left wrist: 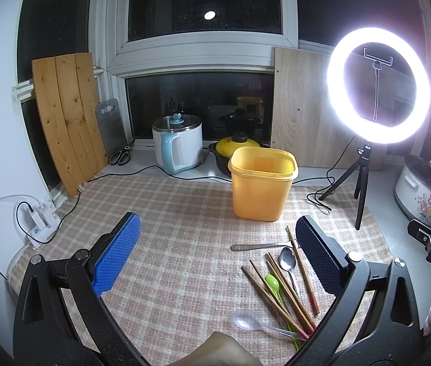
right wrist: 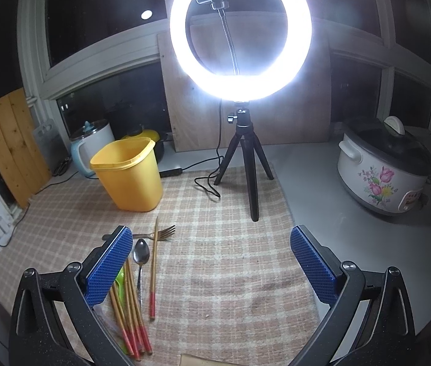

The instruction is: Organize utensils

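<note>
With both the left gripper point(left wrist: 217, 251) and right gripper point(right wrist: 212, 263) spread wide and empty, the chopsticks point(left wrist: 279, 294) and spoons lie heaped just before the yellow bin point(left wrist: 262, 183), so a careless pinch risks snagging several crossed pieces together.

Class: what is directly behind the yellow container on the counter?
Behind the yellow container sits a black pot with a yellow lid. The container covers much of the pot's body.
</note>
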`<state>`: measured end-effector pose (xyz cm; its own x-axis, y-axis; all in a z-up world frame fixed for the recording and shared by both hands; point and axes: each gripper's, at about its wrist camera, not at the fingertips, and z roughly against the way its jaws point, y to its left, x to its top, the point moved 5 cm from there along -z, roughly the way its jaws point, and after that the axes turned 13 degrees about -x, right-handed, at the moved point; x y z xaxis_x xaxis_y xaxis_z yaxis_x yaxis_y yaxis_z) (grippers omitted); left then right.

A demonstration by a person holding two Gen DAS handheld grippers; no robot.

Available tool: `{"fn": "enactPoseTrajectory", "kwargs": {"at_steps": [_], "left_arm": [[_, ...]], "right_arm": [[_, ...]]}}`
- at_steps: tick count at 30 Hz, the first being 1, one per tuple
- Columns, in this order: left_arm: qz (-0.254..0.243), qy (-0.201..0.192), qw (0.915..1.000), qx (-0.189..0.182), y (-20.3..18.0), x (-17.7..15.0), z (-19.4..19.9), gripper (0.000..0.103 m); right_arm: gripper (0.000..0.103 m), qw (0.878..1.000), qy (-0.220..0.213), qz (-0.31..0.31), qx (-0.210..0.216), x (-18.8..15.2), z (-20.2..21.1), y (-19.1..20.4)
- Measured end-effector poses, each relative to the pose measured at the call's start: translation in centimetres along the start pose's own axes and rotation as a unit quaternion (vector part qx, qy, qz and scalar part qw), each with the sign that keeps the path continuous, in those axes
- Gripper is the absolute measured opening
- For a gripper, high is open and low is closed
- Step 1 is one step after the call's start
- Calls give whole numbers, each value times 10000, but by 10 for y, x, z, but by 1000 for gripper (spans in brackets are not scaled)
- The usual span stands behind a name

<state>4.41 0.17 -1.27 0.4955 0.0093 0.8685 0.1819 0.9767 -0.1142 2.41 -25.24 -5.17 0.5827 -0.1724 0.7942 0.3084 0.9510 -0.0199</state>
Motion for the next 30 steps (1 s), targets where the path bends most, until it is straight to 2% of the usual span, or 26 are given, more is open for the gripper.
{"fn": "enactPoseTrajectory", "kwargs": {"at_steps": [30], "left_arm": [[-45,21,10000,-23,-9,4,0,103]], "right_arm": [[103,10000,70,6,21,-2,-4,3]]}}
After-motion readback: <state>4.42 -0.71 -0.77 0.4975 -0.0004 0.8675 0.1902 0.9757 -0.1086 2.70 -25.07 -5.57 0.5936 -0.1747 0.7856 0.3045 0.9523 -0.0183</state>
